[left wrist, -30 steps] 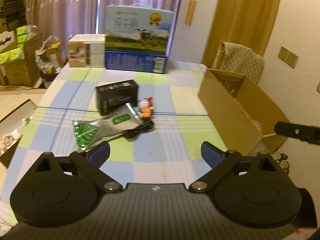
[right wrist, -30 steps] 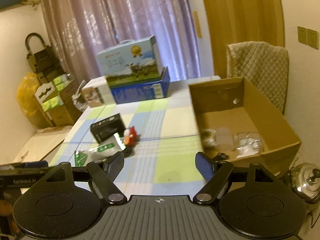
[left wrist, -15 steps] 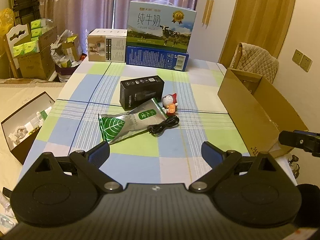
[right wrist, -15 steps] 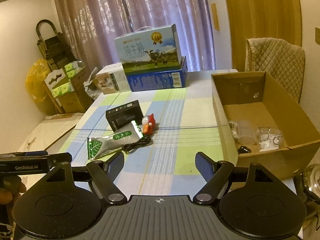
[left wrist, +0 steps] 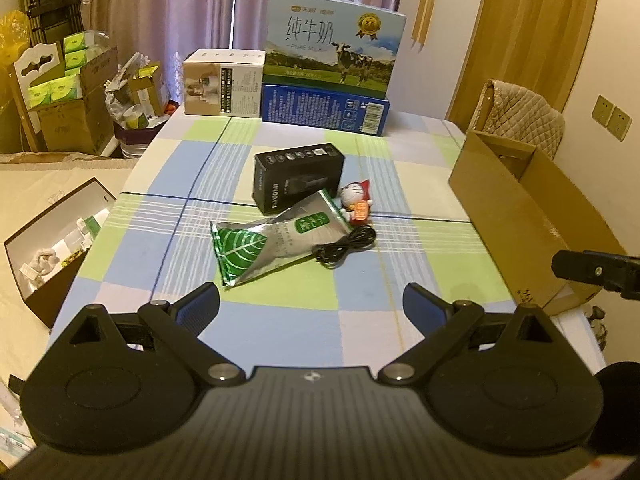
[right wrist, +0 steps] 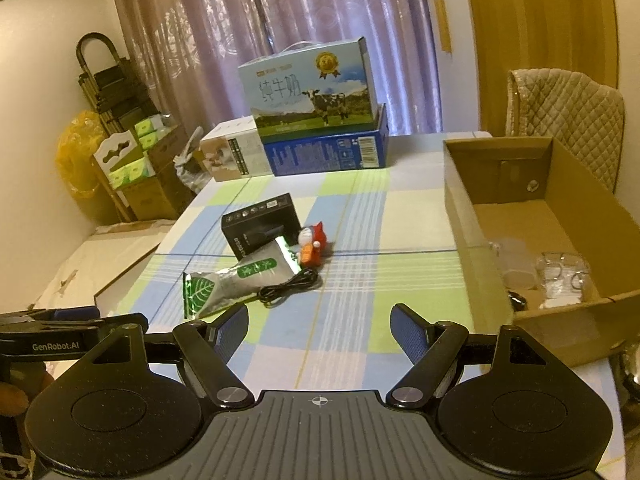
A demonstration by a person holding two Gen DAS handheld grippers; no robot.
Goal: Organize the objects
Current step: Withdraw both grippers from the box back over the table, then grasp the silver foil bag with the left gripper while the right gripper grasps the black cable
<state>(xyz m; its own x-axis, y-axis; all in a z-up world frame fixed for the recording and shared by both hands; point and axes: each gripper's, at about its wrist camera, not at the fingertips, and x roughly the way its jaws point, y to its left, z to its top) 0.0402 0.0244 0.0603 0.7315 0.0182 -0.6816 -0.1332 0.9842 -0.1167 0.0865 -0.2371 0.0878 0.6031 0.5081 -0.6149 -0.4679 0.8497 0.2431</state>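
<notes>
Hard to read first: inside the cardboard box (right wrist: pixel 532 216) you've got clear plastic bits and sth dark near the front wall, too blurry to name. From the left wrist cam you only get the box's outer wall (left wrist: pixel 516 216), contents hidden. The milk carton's (left wrist: pixel 334 40) small print isn't legible.

Landmark is the black box (left wrist: pixel 298 176), mid-table on the checked tablecloth (left wrist: pixel 280 300). The silver-green pouch (left wrist: pixel 276 240) lies just in front of it, top corner leaning on the box. The small cat toy (left wrist: pixel 356 204) sits right of the box, close beside the pouch's corner. The black cable (left wrist: pixel 346 246) is coiled in front of the toy, touching the pouch edge. Behind the black box, at the table's far end: milk carton stacked on a blue box (left wrist: pixel 324 112), white carton (left wrist: pixel 224 84) left of those. Cardboard box well right of the black box, at the table edge, w/ a quilted chair back (right wrist: pixel 564 116) behind it.

Nothing btwn your tools and the pile.

Left gripper (left wrist: pixel 311 308): fingers spread wide, nothing in them, hovering over the near end of the table, aimed at the pouch. Right gripper (right wrist: pixel 319 330): also spread, nothing held, low over the near edge, pile ahead-left, cardboard box ahead-right. Your hand (right wrist: pixel 16 392) shows bottom-left in the right cam, wrapped on the left tool's handle.
</notes>
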